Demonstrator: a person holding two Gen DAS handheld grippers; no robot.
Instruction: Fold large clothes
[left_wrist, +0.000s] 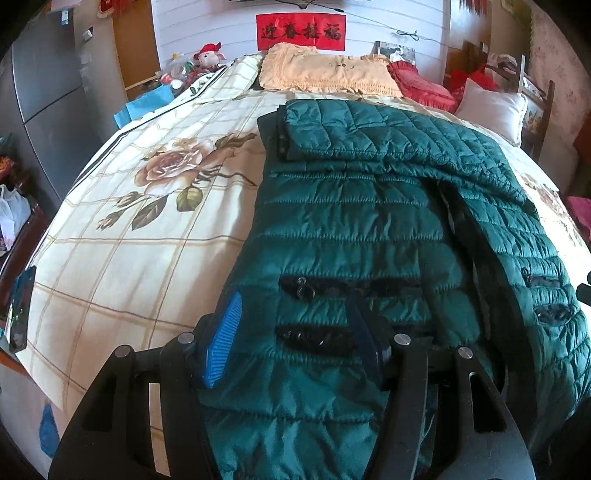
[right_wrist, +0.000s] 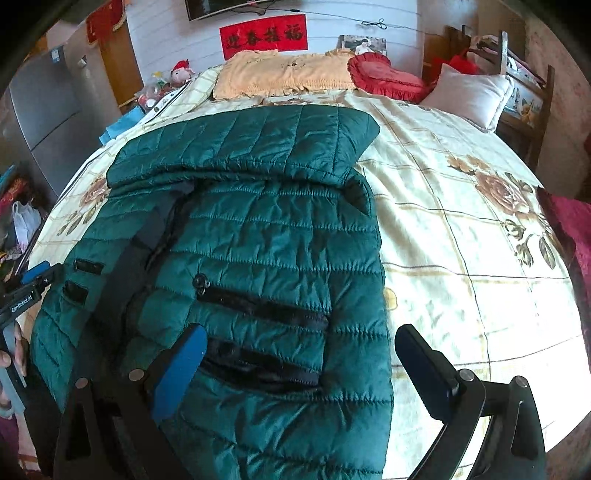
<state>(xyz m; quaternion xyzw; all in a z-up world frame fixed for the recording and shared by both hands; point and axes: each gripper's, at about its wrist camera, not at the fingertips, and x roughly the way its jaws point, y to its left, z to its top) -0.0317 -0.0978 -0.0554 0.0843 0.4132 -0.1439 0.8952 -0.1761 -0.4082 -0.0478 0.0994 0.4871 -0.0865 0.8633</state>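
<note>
Across the near half of a bed (left_wrist: 122, 236) covered in a cream floral quilt lies a dark green quilted puffer jacket (left_wrist: 354, 229), front up, its hem draped over the bed's near edge and its far part reaching toward the middle. Both sleeves appear already folded across the upper body, forming a band (right_wrist: 243, 140) nearest the headboard pillows.

The left tool (left_wrist: 295, 339) sits low at the jacket's hem on its left side. Its blue-padded fingers (left_wrist: 223, 347) are spread with the fabric bulging up between them, not yet pinched. The right tool (right_wrist: 299, 354) sits at the hem on the right side, fingers wide apart, one blue pad (right_wrist: 181, 369) over the jacket beside the pocket zips (right_wrist: 258, 306) and the other finger over bare quilt past the jacket's edge.

Both tools point forward along the bed, held low and roughly level, well apart from each other. In the right view, part of the person's left hand (right_wrist: 14, 354) shows wrapped on the other handle.

The likely step is gripping the two hem corners to fold the bottom up toward the sleeves. To do it well, each tool should close on all layers at a matching height, then lift and carry together so the fold line stays straight and the slippery padding does not slide.
</note>
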